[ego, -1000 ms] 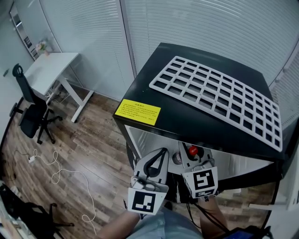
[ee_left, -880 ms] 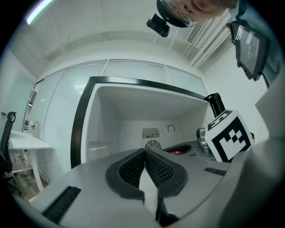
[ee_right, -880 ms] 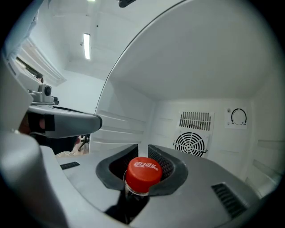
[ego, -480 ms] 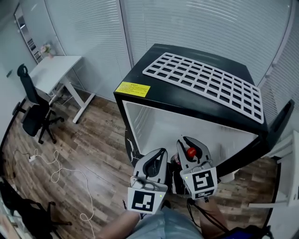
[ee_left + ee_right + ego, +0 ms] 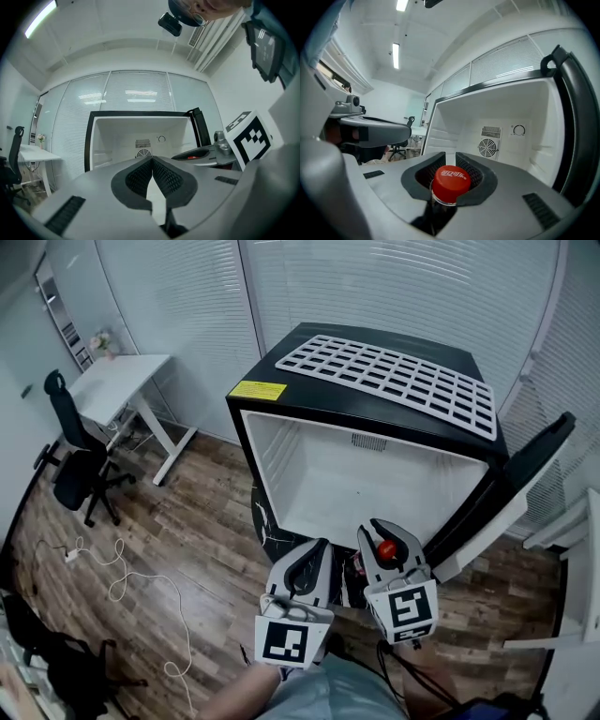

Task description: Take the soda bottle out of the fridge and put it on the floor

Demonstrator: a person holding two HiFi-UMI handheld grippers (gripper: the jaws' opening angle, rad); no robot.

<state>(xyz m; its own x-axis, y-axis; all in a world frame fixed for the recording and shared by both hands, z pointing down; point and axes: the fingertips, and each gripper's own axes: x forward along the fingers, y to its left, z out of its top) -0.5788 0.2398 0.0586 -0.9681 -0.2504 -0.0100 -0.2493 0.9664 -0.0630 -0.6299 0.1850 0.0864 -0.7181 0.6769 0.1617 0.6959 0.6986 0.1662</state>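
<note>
Head view: right gripper carries the soda bottle by the neck, only the red cap showing. It is outside the open fridge, in front of it and above the wood floor. Left gripper is just beside, door swung out at right. The bottle's body is mostly hidden under the gripper, so I cannot tell how high its base hangs. Left gripper view: fingers clenched tip to tip, nothing between. Right gripper view: fingers grasp the neck just under the cap. Risks, as I judge them: the hold is on the neck alone with the weight hanging below, so a swing while lowering could let it slip. A base landing tilted could tip the bottle over and roll it. The near left gripper could knock it.
</note>
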